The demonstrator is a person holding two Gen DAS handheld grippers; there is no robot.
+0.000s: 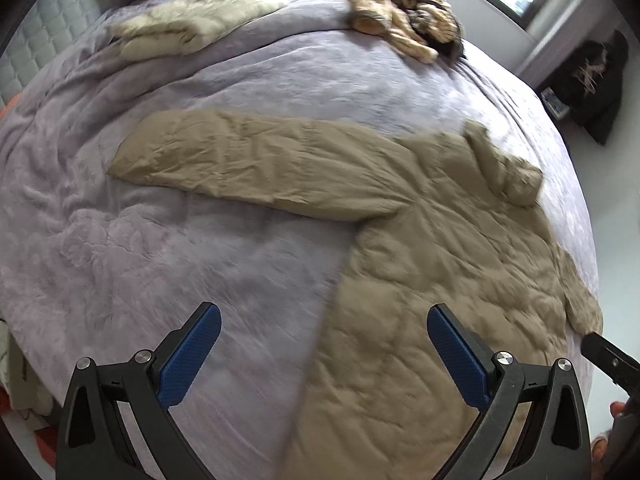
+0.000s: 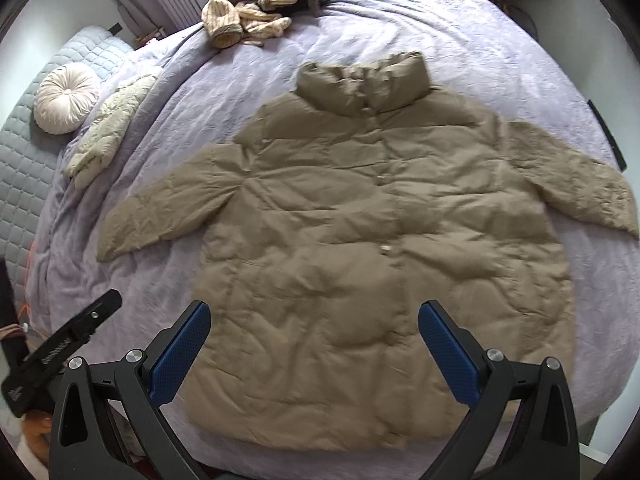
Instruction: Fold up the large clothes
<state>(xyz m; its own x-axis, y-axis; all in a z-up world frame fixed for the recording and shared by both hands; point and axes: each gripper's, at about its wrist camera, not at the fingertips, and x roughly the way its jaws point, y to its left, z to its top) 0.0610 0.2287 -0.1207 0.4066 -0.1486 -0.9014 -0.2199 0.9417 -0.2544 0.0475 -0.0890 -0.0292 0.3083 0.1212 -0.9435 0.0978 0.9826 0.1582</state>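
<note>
Both grippers, left gripper [image 1: 324,354] and right gripper [image 2: 314,350], hang wide, holding nothing. Tan puffer jacket [image 2: 360,232] lies flat: judged light, soft, slippery; grip sleeve cuff [image 1: 132,152].

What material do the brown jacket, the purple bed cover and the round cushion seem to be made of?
Brown jacket: probably thin matte woven shell with padded filling, judging by puffy quilted sections and fine creases.
Purple bed cover: seems soft plush or fleece, with a fuzzy, slightly crushed surface.
Round cushion: perhaps velvet-like fabric, cream, with pleats gathered to a centre button; the look leaves it open.
</note>
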